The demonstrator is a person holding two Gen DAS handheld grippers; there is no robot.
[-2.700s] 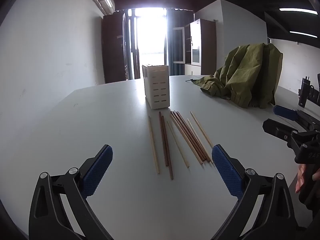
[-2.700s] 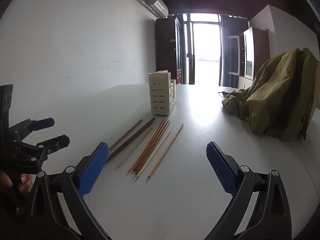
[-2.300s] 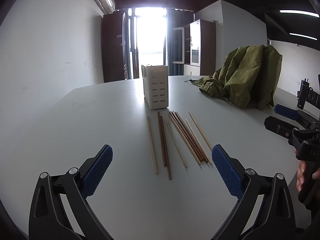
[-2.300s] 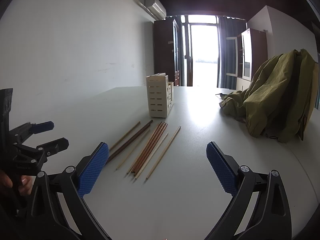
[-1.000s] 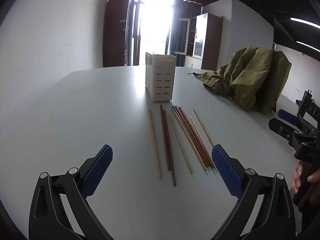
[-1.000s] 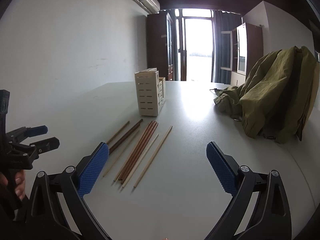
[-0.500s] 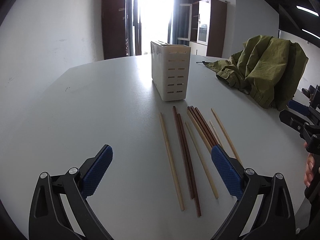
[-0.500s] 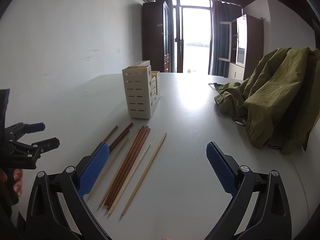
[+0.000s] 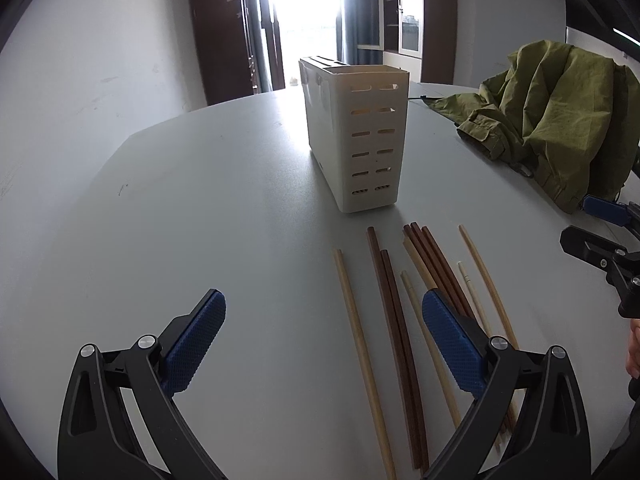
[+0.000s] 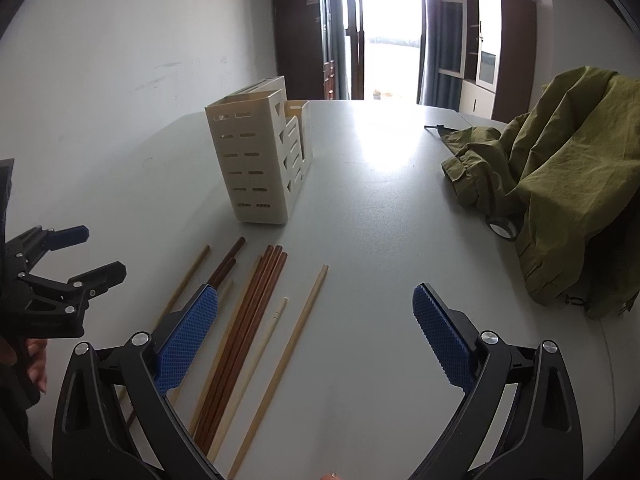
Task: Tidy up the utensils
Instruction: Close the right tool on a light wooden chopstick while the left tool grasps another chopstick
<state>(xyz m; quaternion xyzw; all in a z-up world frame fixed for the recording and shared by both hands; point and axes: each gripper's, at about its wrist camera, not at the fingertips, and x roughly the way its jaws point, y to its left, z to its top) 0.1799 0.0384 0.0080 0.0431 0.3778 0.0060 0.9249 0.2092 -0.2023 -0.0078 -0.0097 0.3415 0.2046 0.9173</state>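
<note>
We are holding the left gripper [image 9: 324, 344] and the right gripper [image 10: 316, 336] wide open and empty above the table [image 9: 200, 200]. The chopsticks [image 9: 396, 320] are lying loose side by side just in front of the upright cream holder [image 9: 360, 136]; a green jacket [image 10: 560, 184] is lying well apart.

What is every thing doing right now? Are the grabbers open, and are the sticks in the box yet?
left gripper: open, holding nothing.
right gripper: open, holding nothing.
chopsticks: lying flat on the table, none in the holder.
utensil holder: standing upright.
green jacket: crumpled in a heap.
</note>
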